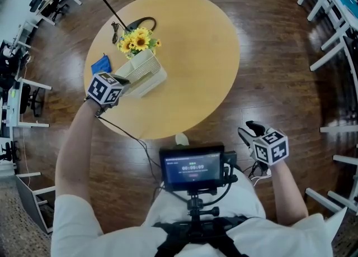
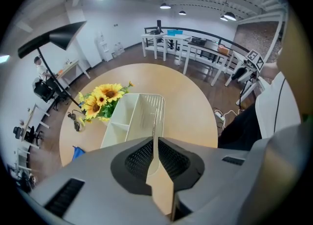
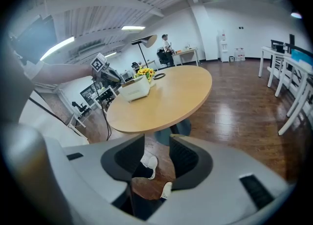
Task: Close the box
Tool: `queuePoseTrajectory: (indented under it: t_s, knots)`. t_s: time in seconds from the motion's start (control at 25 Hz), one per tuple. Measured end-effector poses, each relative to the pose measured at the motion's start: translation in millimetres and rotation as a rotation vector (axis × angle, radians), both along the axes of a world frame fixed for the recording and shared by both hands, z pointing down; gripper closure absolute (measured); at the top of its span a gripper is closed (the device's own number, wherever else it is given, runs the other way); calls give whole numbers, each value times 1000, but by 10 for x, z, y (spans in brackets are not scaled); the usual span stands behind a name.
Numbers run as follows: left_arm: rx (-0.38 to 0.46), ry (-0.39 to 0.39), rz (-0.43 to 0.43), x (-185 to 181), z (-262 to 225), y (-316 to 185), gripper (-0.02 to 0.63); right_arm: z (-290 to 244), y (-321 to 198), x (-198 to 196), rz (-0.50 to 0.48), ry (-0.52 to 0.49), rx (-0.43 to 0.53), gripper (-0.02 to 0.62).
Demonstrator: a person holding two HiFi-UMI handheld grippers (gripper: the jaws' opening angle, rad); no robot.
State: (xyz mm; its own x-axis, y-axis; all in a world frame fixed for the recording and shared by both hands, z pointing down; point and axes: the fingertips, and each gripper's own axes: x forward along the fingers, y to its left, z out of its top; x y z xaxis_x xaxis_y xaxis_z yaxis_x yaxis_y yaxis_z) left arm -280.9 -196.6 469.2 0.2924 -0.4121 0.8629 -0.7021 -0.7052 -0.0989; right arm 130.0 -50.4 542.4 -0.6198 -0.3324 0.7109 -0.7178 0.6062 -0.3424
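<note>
The left gripper [image 2: 153, 143] view alone shows its jaws nipped onto a thin edge of the open cream box [image 2: 128, 119]; the head view sets that box beside sunflowers [image 1: 138, 41] on the round surface [image 1: 196, 55]; the right gripper [image 3: 156, 143] gapes empty above the floor [image 3: 230, 106].

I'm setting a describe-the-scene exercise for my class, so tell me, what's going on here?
A person holds a gripper in each hand. The left gripper has its jaws shut on the raised lid of a white box, which stands on the round table beside some sunflowers. The box is not yet closed. The right gripper hangs off the table, over the floor, with its jaws apart and empty.
</note>
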Motion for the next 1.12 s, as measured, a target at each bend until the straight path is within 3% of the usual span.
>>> queuePoseTrajectory:
  t_s: [0.2,0.52,0.8,1.12]
  knots:
    - [108,64,-126,-31,-243,386,572,-6,64,-15,-42,-8,17,428]
    - [214,202,-441,-185,-203,1344,572,-80,132,-271,-174,-14,53,427]
    - [309,325,-662,-113,-216,2205,572,-163,204,-504,-284,1,86,428]
    - [353,362,-857,-39,-48,3097,572,-339,140,-705,-348,7,140,426]
